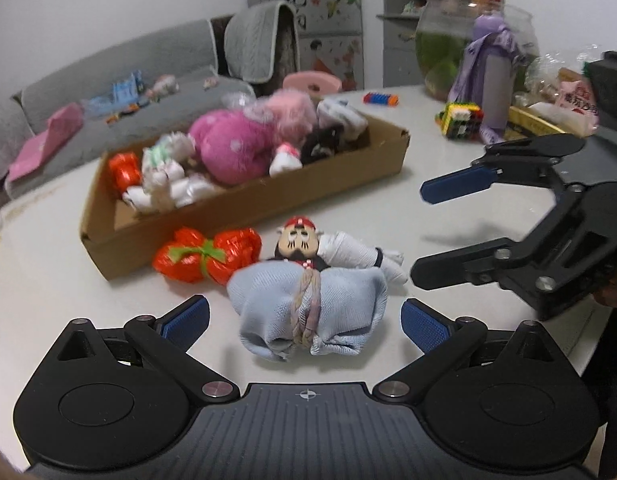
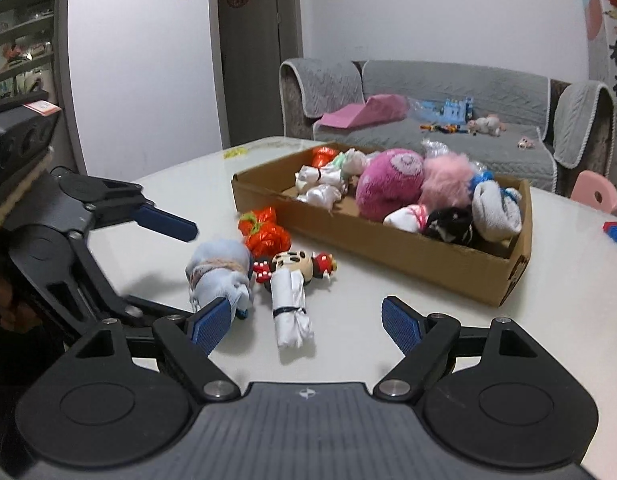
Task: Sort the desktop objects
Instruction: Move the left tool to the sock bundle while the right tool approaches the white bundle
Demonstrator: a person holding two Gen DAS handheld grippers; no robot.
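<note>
A light blue cloth bundle (image 1: 308, 308) tied with cord lies on the white table between the fingers of my left gripper (image 1: 306, 324). The jaws stand wide open and the pads do not touch the bundle. Behind the bundle lie a small doll with a red bow (image 1: 298, 240), a white rolled cloth (image 1: 356, 254) and a red plastic bundle (image 1: 204, 256). My right gripper (image 2: 306, 324) is open just short of the white roll (image 2: 290, 304), holding nothing. A cardboard box (image 2: 388, 248) full of plush toys and cloth bundles stands behind. The left gripper (image 2: 188, 272) straddles the blue bundle (image 2: 218, 268).
At the table's far right stand a glass fish bowl (image 1: 440, 40), a purple-wrapped bottle (image 1: 492, 72), a block toy (image 1: 460, 120) and snack bags. A blue-orange toy (image 2: 616, 234) lies right of the box. A grey sofa (image 2: 448, 120) and a pink stool (image 2: 596, 196) stand beyond the table.
</note>
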